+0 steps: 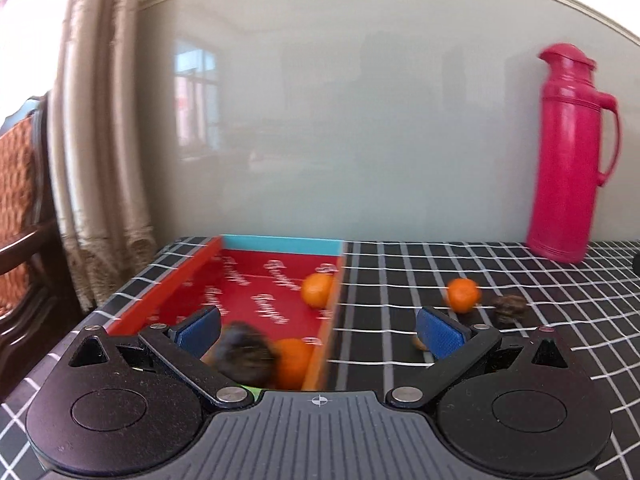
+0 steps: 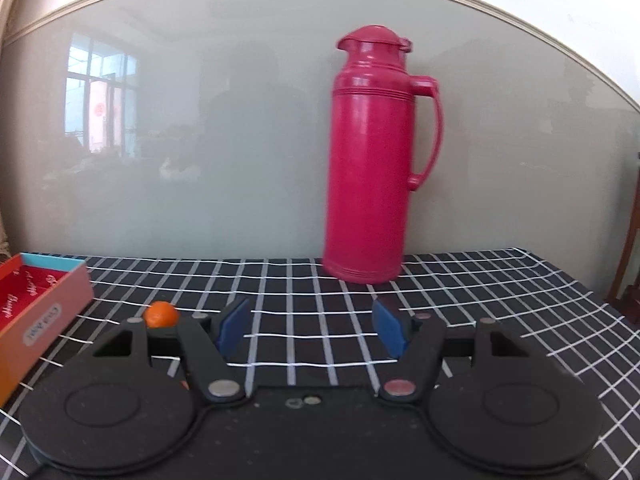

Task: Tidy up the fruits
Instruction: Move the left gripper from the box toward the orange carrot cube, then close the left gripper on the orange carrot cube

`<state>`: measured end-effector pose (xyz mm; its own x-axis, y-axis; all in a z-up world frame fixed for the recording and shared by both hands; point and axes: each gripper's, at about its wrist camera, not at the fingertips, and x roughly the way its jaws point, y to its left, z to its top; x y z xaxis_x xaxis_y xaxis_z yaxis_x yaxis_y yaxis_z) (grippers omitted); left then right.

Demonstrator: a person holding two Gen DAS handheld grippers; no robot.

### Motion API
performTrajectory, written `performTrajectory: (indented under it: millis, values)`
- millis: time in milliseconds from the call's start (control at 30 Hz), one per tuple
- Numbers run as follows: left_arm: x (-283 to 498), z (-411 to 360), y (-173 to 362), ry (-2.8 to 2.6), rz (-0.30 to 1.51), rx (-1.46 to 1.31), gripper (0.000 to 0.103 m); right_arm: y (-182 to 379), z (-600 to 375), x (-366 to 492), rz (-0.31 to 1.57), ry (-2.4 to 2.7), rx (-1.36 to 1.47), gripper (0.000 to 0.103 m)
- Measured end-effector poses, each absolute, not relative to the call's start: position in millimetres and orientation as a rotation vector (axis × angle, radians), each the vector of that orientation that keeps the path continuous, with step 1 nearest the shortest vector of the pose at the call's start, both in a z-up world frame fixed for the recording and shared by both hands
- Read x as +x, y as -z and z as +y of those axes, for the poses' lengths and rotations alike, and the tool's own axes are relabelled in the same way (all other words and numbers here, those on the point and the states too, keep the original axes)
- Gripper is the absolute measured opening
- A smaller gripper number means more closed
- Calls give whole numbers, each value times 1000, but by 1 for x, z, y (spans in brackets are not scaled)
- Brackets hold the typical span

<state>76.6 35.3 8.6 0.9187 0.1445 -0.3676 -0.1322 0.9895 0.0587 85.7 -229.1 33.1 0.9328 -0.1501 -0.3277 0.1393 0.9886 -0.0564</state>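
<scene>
A red box (image 1: 188,276) with a blue far rim lies on the checked table. Inside it are an orange (image 1: 317,289) at the right wall, a second orange (image 1: 294,362) near me, and a blurred dark brown fruit (image 1: 244,354) beside it. My left gripper (image 1: 320,328) is open above the box's near right edge, empty. On the cloth outside lie another orange (image 1: 463,295) and a dark wrinkled fruit (image 1: 509,308). My right gripper (image 2: 312,330) is open and empty over the cloth; an orange (image 2: 161,314) and the box (image 2: 44,316) show to its left.
A tall pink thermos jug (image 2: 370,160) stands at the back of the table against a glass wall panel; it also shows in the left wrist view (image 1: 570,156). A curtain (image 1: 100,160) and a wooden chair (image 1: 20,208) are left of the table.
</scene>
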Motion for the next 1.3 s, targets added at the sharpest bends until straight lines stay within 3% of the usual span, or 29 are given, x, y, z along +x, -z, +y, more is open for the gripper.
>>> performTrajectory:
  millis: [1300]
  values:
    - [105,-92,16,50,434,105,103,-21,-339,62,354,329,14,67]
